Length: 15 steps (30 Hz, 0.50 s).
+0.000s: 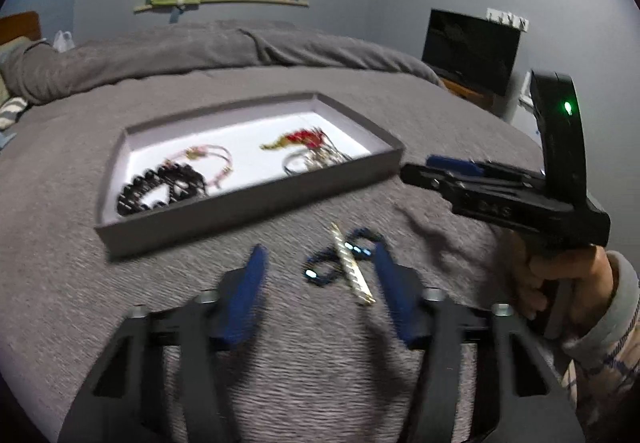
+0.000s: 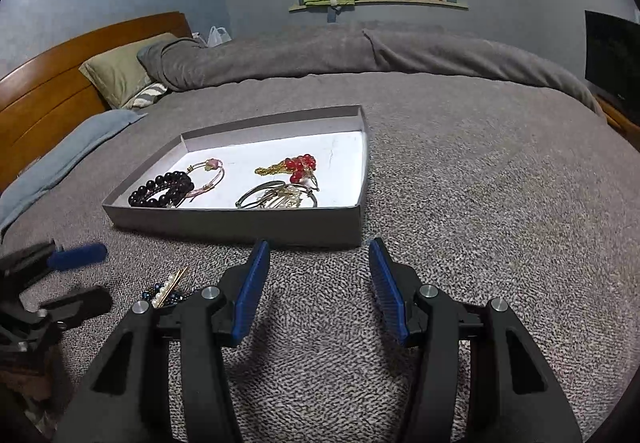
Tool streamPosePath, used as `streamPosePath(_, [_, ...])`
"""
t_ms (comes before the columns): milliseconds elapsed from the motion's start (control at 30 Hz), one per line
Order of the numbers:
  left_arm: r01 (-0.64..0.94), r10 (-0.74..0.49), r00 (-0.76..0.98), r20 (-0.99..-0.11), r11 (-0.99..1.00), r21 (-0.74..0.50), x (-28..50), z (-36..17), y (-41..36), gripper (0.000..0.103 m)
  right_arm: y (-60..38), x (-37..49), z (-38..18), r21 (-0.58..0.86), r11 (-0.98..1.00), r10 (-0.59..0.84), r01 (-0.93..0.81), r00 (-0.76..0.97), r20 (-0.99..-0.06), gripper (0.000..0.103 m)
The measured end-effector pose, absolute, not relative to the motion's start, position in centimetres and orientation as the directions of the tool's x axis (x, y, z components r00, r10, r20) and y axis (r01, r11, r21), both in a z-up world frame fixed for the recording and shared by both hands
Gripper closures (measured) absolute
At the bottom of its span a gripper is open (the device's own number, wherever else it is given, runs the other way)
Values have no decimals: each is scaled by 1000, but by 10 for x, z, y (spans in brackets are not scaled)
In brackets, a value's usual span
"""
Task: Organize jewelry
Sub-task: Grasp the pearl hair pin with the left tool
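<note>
With jaws wide open and empty, the left gripper (image 1: 320, 275) is just before the stiff, light pearl hairpin (image 1: 352, 267) lying on soft blue beads (image 1: 336, 259) near the tray (image 1: 240, 211); I would grasp its middle, while the open right gripper (image 2: 318, 283) holds nothing.

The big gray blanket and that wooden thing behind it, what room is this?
Most likely a bedroom. The work happens on a bed covered by a gray blanket, with a wooden headboard and a pillow at one end. A shallow tray of jewelry lies on the blanket.
</note>
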<state>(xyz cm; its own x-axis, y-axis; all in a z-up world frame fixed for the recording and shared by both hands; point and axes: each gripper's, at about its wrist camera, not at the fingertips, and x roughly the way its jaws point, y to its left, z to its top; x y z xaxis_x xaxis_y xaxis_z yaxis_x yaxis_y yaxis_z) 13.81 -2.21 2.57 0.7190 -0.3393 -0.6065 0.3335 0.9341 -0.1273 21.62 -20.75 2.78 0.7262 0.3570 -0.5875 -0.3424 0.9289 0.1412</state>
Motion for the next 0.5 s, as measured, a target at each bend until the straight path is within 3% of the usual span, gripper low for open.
streamPosePath(67, [355,-348,702,-622,927,-117,137,21,-31,70,-209,216,28,147,931,355,-336,730,-584,42])
streamPosePath(300, [369,-325,676,-661,926,-78,141,12,-45,72,-212,217,27,163,928,364,-334,727,-582,42])
streamPosePath(400, [360,-301,657,-692,931,-62,148,6,-49,79,-212,216,28,158,928,363,-337,730,-580,42])
streamPosePath(500, [352,-294,658,-693,934,-62,149,5,-48,94,-211,215,29,154,927,366,-342,731,-576,42])
